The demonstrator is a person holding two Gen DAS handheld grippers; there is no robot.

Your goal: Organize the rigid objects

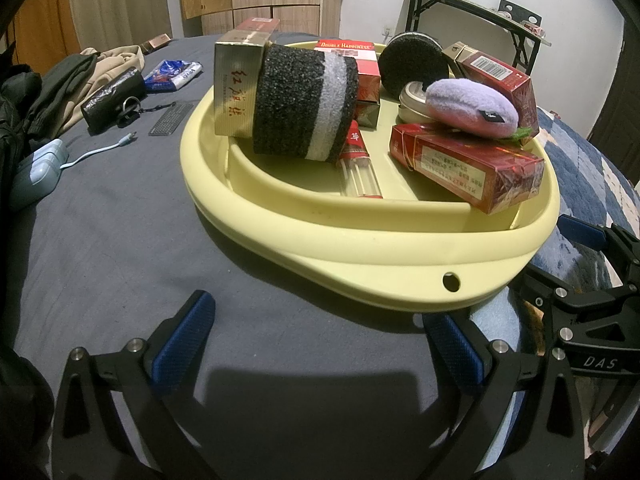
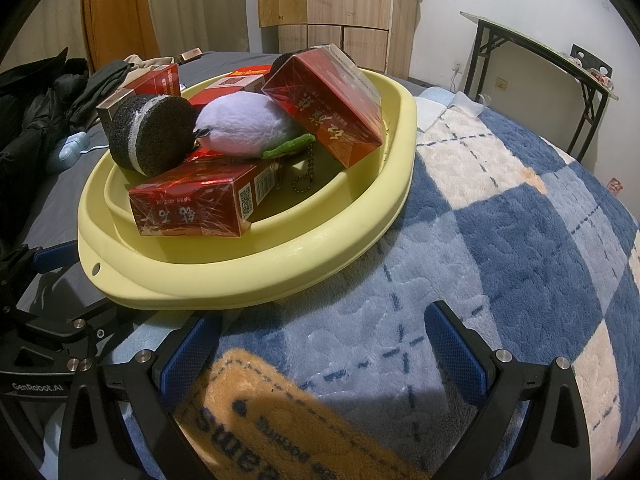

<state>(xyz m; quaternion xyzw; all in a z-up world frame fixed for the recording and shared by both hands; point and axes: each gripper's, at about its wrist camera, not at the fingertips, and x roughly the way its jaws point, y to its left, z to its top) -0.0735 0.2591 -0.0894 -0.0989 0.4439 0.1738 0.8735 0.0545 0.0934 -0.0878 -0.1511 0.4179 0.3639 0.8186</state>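
Note:
A pale yellow tub (image 1: pixel 360 256) (image 2: pixel 248 276) sits on the bed and holds several things. Inside are red boxes (image 1: pixel 468 168) (image 2: pixel 188 204), a gold box (image 1: pixel 236 84), a black and grey foam roll (image 1: pixel 304 108) (image 2: pixel 148 136), a purple plush (image 1: pixel 472 108) (image 2: pixel 244 124), a round tin (image 1: pixel 412 100) and a slim clear tube (image 1: pixel 360 168). My left gripper (image 1: pixel 316 344) is open just short of the tub's near rim, nothing between its fingers. My right gripper (image 2: pixel 324 348) is open over the blanket beside the tub, also holding nothing.
A blue and white checked blanket (image 2: pixel 500 240) covers the bed's right side, a grey sheet (image 1: pixel 120 220) the left. On the sheet lie clothes (image 1: pixel 60 92), a dark pouch with keys (image 1: pixel 116 96), a blue packet (image 1: pixel 172 74) and a pale blue charger (image 1: pixel 36 172). A folding table (image 2: pixel 560 64) stands by the wall.

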